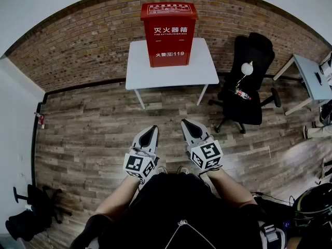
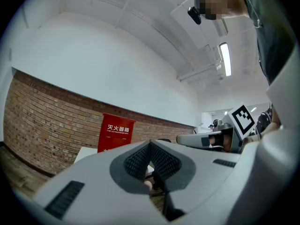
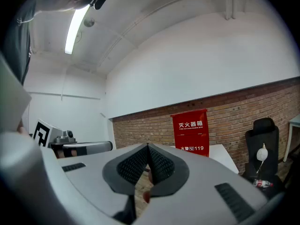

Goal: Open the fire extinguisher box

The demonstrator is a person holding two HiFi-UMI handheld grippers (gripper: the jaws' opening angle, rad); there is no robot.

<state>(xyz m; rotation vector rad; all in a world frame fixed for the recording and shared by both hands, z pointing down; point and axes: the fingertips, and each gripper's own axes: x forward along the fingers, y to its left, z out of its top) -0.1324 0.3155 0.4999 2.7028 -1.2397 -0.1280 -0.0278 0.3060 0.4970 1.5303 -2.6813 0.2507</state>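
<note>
A red fire extinguisher box (image 1: 168, 34) with white lettering stands closed on a white table (image 1: 171, 69) against the brick wall. It also shows far ahead in the left gripper view (image 2: 115, 132) and in the right gripper view (image 3: 191, 132). My left gripper (image 1: 152, 131) and right gripper (image 1: 187, 124) are held side by side close to the person's body, well short of the table. Both have their jaws shut with nothing between them. In its own view the left gripper (image 2: 150, 146) points toward the box, as does the right gripper (image 3: 148, 149).
A black office chair (image 1: 246, 84) with a white object on its seat stands right of the table. A light desk (image 1: 311, 82) is at the far right. Wooden floor (image 1: 104, 123) lies between me and the table. Dark gear (image 1: 31, 211) sits at the lower left.
</note>
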